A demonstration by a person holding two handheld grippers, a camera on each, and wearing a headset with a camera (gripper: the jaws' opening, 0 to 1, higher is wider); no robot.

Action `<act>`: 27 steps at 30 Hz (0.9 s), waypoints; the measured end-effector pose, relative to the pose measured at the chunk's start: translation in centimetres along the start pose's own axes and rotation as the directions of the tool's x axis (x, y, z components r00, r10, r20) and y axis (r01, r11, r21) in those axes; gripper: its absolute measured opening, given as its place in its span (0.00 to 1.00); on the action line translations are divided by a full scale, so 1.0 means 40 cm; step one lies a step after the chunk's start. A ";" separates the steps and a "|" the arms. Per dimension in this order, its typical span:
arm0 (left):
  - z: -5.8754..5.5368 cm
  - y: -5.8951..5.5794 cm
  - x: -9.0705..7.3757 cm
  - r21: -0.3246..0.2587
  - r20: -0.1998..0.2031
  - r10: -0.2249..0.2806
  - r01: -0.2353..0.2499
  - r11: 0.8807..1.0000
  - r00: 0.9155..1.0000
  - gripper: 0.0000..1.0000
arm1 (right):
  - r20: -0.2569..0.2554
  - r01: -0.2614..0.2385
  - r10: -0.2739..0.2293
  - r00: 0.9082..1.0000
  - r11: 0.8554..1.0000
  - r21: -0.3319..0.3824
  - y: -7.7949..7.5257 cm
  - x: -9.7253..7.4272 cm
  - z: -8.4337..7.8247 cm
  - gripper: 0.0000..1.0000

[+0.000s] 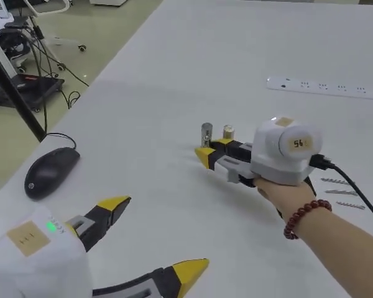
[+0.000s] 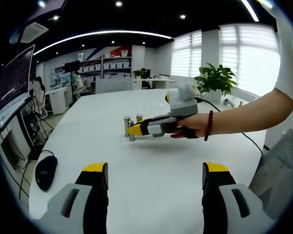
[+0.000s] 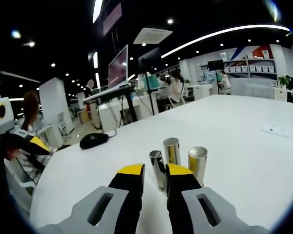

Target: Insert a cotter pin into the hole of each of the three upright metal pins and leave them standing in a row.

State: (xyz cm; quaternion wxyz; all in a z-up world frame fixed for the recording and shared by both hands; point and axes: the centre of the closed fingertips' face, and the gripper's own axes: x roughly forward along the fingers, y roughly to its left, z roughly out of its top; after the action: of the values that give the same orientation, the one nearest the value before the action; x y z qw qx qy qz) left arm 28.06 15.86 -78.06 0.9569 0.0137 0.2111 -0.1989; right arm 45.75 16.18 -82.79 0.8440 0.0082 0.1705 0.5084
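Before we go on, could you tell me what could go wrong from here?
The right gripper brackets the nearest metal pin, with two other pins close behind: a nudge might topple them. The cotter pins lie by the right forearm, away from the open left gripper, so fetching one may be awkward.

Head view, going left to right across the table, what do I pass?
First the computer mouse, then the left claw, the upright metal pins, the bead bracelet on the wrist, and the cotter pins.

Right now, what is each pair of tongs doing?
Left tongs: open, holding nothing.
Right tongs: closed on the nearest metal pin.
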 end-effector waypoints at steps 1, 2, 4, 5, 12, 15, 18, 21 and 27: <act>-0.002 0.001 -0.001 0.003 -0.003 0.001 -0.001 1.000 1.000 0.78 | -0.006 0.005 -0.005 1.000 1.000 -0.003 -0.003 0.000 -0.002 0.17; -0.003 0.001 -0.001 0.004 -0.004 0.002 -0.002 1.000 1.000 0.78 | -0.005 0.006 -0.006 1.000 1.000 -0.004 -0.004 0.001 -0.002 0.17; -0.004 0.001 -0.003 0.001 -0.005 0.000 0.000 1.000 1.000 0.78 | -0.006 0.011 -0.011 1.000 1.000 0.001 -0.006 0.001 -0.002 0.16; -0.005 0.001 -0.003 0.000 -0.005 0.001 -0.001 1.000 1.000 0.78 | -0.008 0.014 -0.014 1.000 1.000 -0.001 -0.007 0.001 -0.002 0.15; -0.001 0.002 -0.007 0.001 0.001 0.001 -0.001 1.000 1.000 0.78 | -0.014 0.018 -0.018 1.000 1.000 0.000 -0.006 0.001 -0.004 0.13; 0.000 0.003 -0.009 0.006 -0.003 0.004 -0.004 1.000 1.000 0.78 | -0.018 0.017 -0.017 1.000 1.000 -0.005 -0.003 -0.001 -0.003 0.12; 0.004 0.001 -0.012 0.009 0.001 0.003 -0.003 1.000 1.000 0.78 | -0.021 0.020 -0.020 1.000 1.000 -0.024 0.003 -0.006 -0.002 0.12; 0.006 -0.001 -0.017 0.014 0.002 0.004 -0.004 1.000 1.000 0.78 | -0.021 0.012 -0.012 1.000 1.000 -0.013 0.011 -0.013 -0.003 0.11; 0.012 -0.006 -0.023 0.020 0.007 0.004 -0.004 1.000 1.000 0.78 | -0.030 0.012 -0.013 0.999 0.999 -0.036 0.024 -0.033 -0.009 0.11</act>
State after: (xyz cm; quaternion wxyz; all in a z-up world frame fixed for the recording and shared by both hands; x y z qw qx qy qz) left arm 27.39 15.93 -77.23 0.9578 0.0231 0.2059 -0.1993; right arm 44.25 15.46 -82.56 0.8444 -0.0158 0.1741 0.5064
